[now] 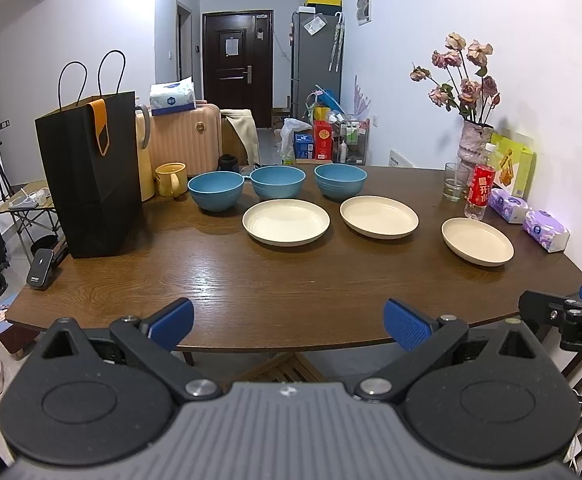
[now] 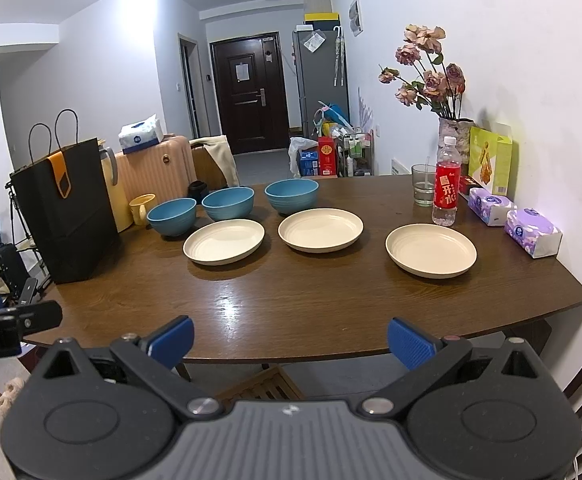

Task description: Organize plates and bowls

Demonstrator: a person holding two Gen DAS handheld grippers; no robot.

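Observation:
Three blue bowls stand in a row at the back of the brown table (image 1: 251, 280): left bowl (image 1: 216, 191), middle bowl (image 1: 277, 182), right bowl (image 1: 340, 181). In front of them lie three cream plates: left plate (image 1: 286, 221), middle plate (image 1: 379, 216), right plate (image 1: 477, 241). The right wrist view shows the same bowls (image 2: 171, 216) (image 2: 228, 203) (image 2: 291, 195) and plates (image 2: 224, 241) (image 2: 320, 229) (image 2: 431, 250). My left gripper (image 1: 289, 326) hangs open at the table's near edge, holding nothing. My right gripper (image 2: 290, 342) is also open and empty, at the near edge.
A black paper bag (image 1: 89, 172) stands at the table's left, with a yellow mug (image 1: 170, 179) and a kettle behind it. At the right are a vase of flowers (image 1: 475, 140), a glass (image 1: 454, 181), a red-labelled bottle (image 1: 479, 188) and tissue packs (image 1: 546, 230). A chair back sits at lower right.

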